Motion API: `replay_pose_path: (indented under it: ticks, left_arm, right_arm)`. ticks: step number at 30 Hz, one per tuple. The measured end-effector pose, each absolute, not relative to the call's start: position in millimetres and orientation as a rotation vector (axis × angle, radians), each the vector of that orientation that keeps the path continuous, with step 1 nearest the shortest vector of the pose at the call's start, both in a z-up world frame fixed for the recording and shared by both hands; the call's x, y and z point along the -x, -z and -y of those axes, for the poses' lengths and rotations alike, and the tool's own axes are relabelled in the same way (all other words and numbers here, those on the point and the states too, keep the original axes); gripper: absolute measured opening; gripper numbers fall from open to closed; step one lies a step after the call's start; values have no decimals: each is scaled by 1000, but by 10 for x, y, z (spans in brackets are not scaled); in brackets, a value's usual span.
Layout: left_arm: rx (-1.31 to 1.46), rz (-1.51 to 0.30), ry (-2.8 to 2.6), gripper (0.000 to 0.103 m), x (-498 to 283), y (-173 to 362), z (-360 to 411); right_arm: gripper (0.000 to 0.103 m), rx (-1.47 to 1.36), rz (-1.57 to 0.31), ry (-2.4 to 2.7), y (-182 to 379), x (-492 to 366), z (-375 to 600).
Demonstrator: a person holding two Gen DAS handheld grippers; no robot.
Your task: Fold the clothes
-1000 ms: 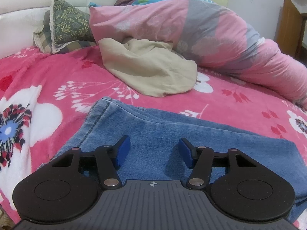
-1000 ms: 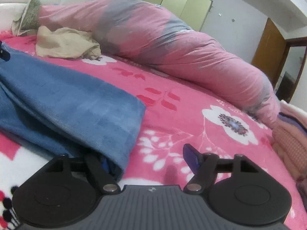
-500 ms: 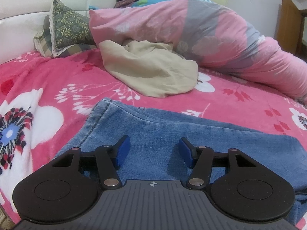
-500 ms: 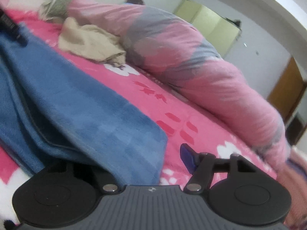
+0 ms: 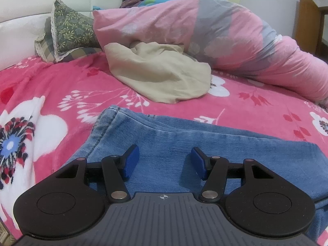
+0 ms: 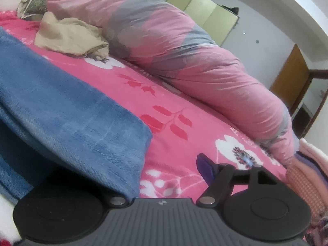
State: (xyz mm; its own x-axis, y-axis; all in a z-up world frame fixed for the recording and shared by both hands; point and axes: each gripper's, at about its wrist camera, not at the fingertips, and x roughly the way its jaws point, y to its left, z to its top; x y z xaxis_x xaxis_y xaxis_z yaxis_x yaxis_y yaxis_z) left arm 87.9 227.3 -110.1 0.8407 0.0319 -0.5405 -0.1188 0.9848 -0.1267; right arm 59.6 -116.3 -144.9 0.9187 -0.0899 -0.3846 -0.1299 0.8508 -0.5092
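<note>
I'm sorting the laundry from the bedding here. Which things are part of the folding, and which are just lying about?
Part of the folding:
jeans
left gripper
right gripper

Lying about:
beige cloth, maybe next
pink duvet
green pillow
bedspread

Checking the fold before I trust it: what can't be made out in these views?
- Right wrist view: right gripper left finger, hidden under the draped jeans.
- Left wrist view: jeans' near part, covered by the left gripper body.
- Right wrist view: stacked fabrics, cut by the right edge.
</note>
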Motion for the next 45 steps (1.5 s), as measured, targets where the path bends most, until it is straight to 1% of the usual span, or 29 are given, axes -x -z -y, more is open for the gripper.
replay_pose_path:
  ticks: [6,10,15,16,17,19,25,29,31,35,41,45]
  left_arm:
    - [157,-567,-78,57,-880,1101,-2264]
    - [157,-567,-76,57,-879,1100,-2269]
    - [166,-566,-73,57,-881,1099,-2281]
    - [168,-566,-73,57,-880,1100,-2285]
    - [170,-566,-73,57,-882,1100,-2286]
    - [178,-566,-70,57,-882,1098,-2289]
    - [188,-568,-51,58,-889,1091,-2306]
    - [191,-568,-49,58,-890,1093,-2315]
    - [192,-564,-49,58,-887,1097,-2317]
    - [187,-561,-51,59,-890,1102,-2304]
    - [190,-564,-48,60,-889,1094,-2312]
    - [224,-587,-47,61,-892,1015,-2335]
  right_arm:
    - [82,602,-384,-71,1422,-447,1223]
    - [86,568,-398,-91,1393,-452,1277]
    - [86,581,-387,-142,1360,-403,1313]
    - [87,596,-378,-156,1353,-370,1322]
    - [91,606,-369,-169,1342,-335,1343]
    - [93,617,-353,-200,1317,-258,1399]
    - [93,679,-325,-269,1254,-64,1408]
    - [98,686,-328,-264,1268,-120,1381]
    - [98,691,-336,-273,1312,-127,1332]
    - [98,709,-281,-324,1304,48,1277]
    - [99,591,-264,-387,1070,316,1482]
    - [99,329,-260,-421,698,319,1725]
